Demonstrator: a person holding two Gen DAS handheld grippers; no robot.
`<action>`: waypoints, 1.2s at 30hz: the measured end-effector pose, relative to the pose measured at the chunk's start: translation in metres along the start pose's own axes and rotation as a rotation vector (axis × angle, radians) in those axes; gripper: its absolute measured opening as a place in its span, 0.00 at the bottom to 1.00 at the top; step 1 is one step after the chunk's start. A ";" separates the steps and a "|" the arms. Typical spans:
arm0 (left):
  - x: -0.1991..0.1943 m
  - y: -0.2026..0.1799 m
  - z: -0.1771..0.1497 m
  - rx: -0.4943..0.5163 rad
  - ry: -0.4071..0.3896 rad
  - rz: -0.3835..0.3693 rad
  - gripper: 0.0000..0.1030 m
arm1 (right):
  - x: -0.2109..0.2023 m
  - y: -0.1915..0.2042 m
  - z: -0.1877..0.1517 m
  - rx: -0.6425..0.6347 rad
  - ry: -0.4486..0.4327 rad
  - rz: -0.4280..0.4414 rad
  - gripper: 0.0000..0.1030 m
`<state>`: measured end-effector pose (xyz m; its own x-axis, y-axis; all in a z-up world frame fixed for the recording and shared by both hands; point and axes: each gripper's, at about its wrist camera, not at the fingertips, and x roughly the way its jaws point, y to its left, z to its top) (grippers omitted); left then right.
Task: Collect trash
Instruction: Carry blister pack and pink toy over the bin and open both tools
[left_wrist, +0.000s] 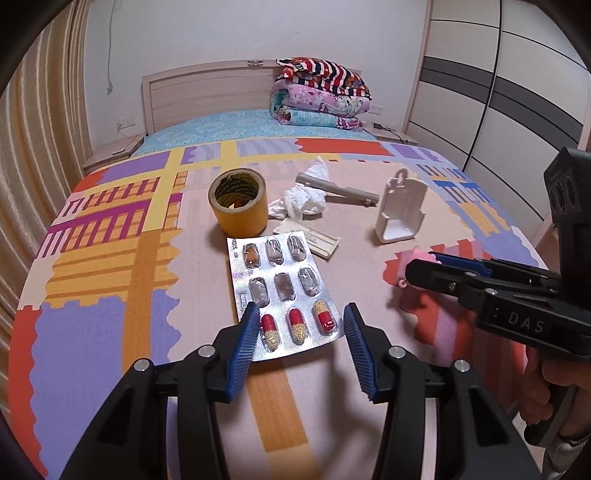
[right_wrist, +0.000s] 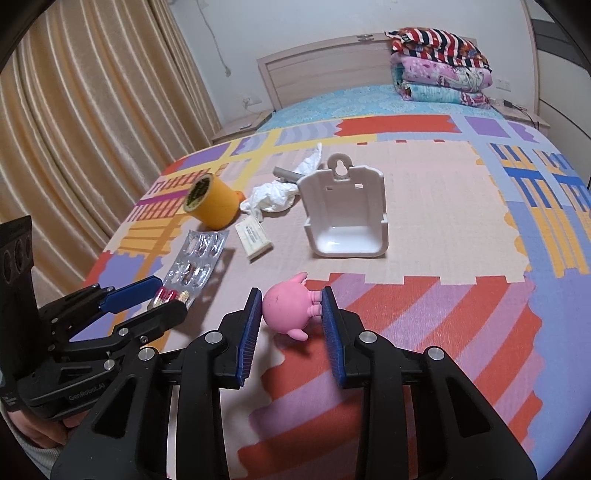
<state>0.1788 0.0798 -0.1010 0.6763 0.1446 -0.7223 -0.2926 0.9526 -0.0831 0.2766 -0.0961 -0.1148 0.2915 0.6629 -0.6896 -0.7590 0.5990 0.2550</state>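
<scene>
Left wrist view: the left gripper (left_wrist: 298, 328) points down at a slant over the patterned surface (left_wrist: 110, 288), its blue pads astride the near end of a blister pack (left_wrist: 282, 291); the left pad meets the foil's edge, the right pad stands just clear, so it brackets the pack without a firm pinch. The pack's near row holds three red-and-yellow capsules. At 11 o'clock from the pack stands a yellow tape roll (left_wrist: 238, 206); at 12, crumpled tissue (left_wrist: 301, 201) with a grey tube (left_wrist: 338, 189) behind; at 1, a small flat packet (left_wrist: 320, 242); at 2, a white plastic holder (left_wrist: 400, 212). At 3 o'clock the right gripper (left_wrist: 421, 267) enters from the right edge, a hand (left_wrist: 554, 384) on its handle. Right wrist view: the right gripper (right_wrist: 291, 314) tilts downward, pads pressed on both sides of a pink toy figure (right_wrist: 286, 308) lying on the surface (right_wrist: 424, 206). The left gripper (right_wrist: 166, 295) sits at 9 o'clock, over the blister pack's (right_wrist: 199, 254) capsule end. White holder (right_wrist: 347, 214) at 12.
</scene>
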 end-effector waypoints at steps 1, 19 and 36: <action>-0.004 -0.002 -0.002 0.007 -0.003 -0.004 0.44 | -0.003 0.001 -0.001 -0.002 -0.004 0.003 0.32; -0.086 -0.035 -0.040 0.100 -0.079 -0.078 0.44 | -0.069 0.023 -0.041 -0.058 -0.046 0.017 0.32; -0.121 -0.063 -0.116 0.159 0.003 -0.211 0.44 | -0.108 0.034 -0.124 -0.112 0.044 0.081 0.32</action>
<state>0.0368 -0.0289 -0.0880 0.7088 -0.0628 -0.7026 -0.0346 0.9917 -0.1235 0.1472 -0.2030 -0.1154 0.2027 0.6856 -0.6992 -0.8398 0.4889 0.2359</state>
